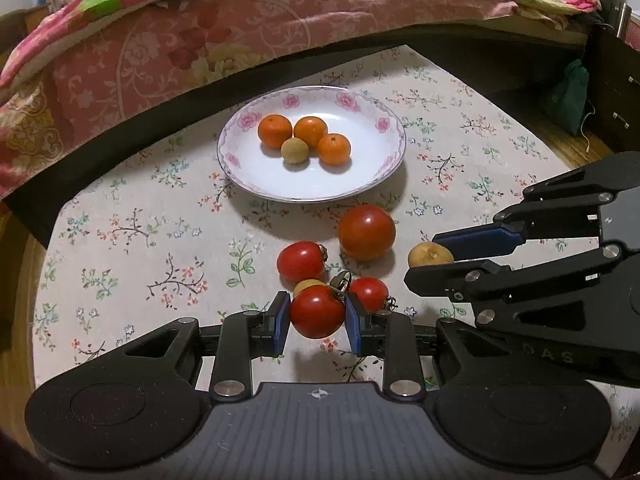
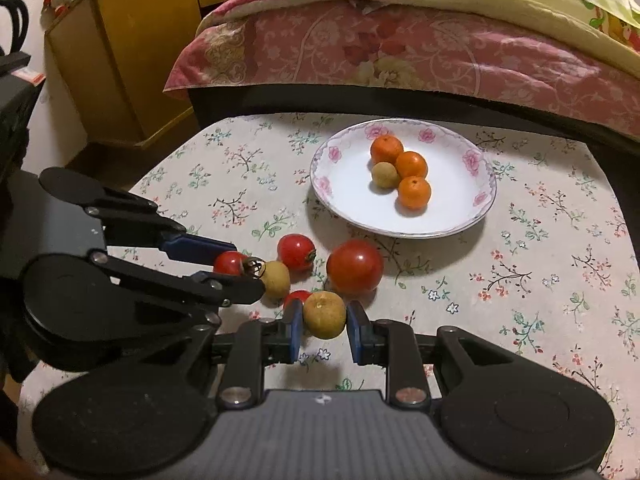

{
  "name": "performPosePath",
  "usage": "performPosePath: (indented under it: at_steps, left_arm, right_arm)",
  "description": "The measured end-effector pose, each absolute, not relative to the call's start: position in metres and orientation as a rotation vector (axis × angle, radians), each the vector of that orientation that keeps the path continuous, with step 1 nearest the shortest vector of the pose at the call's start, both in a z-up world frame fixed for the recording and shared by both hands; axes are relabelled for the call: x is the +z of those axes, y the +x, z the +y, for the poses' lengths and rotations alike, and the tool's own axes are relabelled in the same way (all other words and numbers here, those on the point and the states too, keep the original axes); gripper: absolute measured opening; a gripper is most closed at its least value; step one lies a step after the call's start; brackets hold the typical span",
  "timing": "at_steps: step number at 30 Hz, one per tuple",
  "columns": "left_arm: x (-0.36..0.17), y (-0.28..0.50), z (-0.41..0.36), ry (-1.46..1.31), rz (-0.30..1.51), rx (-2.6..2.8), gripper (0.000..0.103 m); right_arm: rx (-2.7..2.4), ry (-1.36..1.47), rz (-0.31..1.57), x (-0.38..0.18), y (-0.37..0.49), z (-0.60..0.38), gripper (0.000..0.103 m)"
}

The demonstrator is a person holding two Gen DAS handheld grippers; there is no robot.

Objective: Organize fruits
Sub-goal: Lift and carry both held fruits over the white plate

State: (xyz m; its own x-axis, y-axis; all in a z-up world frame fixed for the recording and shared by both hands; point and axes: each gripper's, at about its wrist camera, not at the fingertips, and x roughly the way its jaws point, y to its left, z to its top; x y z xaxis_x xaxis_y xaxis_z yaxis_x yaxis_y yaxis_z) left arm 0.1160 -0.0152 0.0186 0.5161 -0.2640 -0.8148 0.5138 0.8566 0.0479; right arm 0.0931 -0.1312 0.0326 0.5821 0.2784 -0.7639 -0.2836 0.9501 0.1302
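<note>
In the left wrist view my left gripper (image 1: 317, 309) is shut on a small red tomato (image 1: 316, 318), held just above the cloth. My right gripper (image 1: 424, 258) comes in from the right, shut on a tan longan (image 1: 430, 254). The right wrist view shows that right gripper (image 2: 323, 320) pinching the longan (image 2: 324, 315), with the left gripper (image 2: 246, 266) at the left holding its tomato (image 2: 230, 263). A large tomato (image 1: 366, 232), two small tomatoes (image 1: 301, 261) (image 1: 369, 293) and another longan (image 2: 276, 279) lie on the cloth. The white flowered plate (image 1: 360, 176) beyond holds three mandarins (image 1: 275, 131) and one longan (image 1: 295, 151).
A small table under a floral cloth (image 1: 140, 240) carries everything. A bed with a pink quilt (image 1: 200, 40) runs along the table's far edge. A wooden cabinet (image 2: 120, 60) stands far left in the right wrist view, and dark drawers (image 1: 616, 92) far right in the left one.
</note>
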Motion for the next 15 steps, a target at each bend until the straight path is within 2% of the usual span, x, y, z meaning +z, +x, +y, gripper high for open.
performPosePath:
  at_steps: [15]
  left_arm:
    - [0.033, 0.156, -0.032, 0.299, 0.838, -0.449, 0.036]
  right_arm:
    - [0.283, 0.051, 0.837, 0.041, 0.129, -0.151, 0.019]
